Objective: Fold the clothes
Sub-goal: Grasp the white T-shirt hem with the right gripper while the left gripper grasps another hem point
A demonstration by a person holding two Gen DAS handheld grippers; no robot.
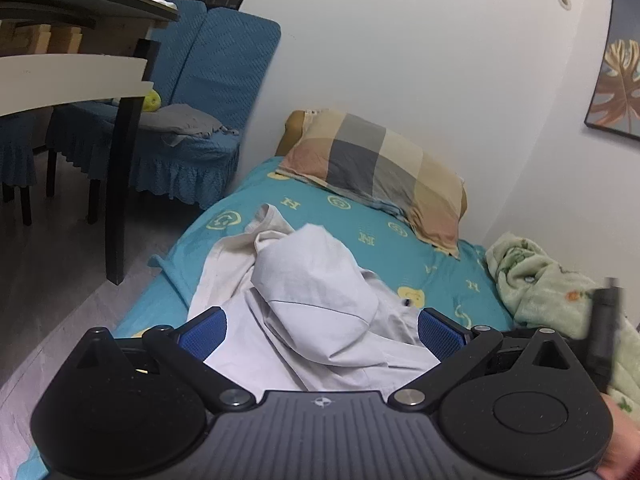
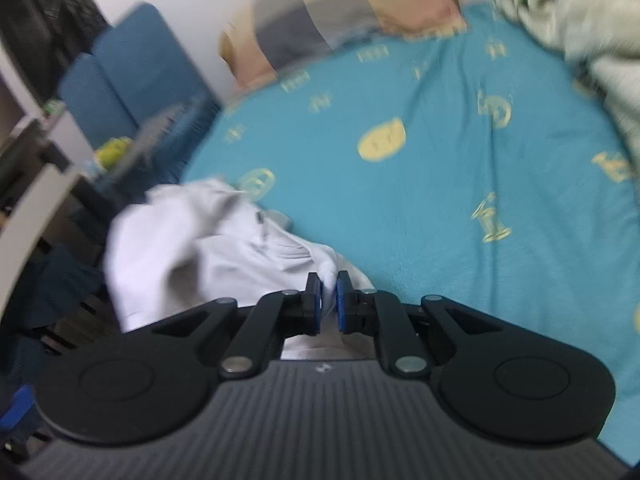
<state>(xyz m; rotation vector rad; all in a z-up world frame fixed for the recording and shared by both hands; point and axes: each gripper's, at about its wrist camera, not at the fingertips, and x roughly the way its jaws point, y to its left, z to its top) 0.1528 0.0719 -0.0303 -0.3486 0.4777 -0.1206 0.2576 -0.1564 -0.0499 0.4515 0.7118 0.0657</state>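
Bed sheet (image 1: 344, 216): teal with yellow emblems, spread over the mattress, rumpled at the near left corner
White garment (image 1: 320, 312): crumpled in a mound on the sheet's near left part, just ahead of the left gripper
Left gripper (image 1: 322, 326): blue pads spread wide on either side of the mound, gripping nothing
Right gripper (image 2: 329, 300): pads nearly together, pinching a fold of the white garment; view blurred
Pillow (image 1: 376, 168): checked beige, grey and pink, at the head of the bed against the white wall (image 1: 400, 52)
Blanket (image 1: 552, 292): pale green, bunched at the sheet's right edge
Chairs (image 1: 200, 92): blue-covered, left of the bed, beside a table (image 1: 72, 80)
Picture (image 1: 620, 64): leaf print, hung on the right wall
Floor (image 1: 60, 272): grey
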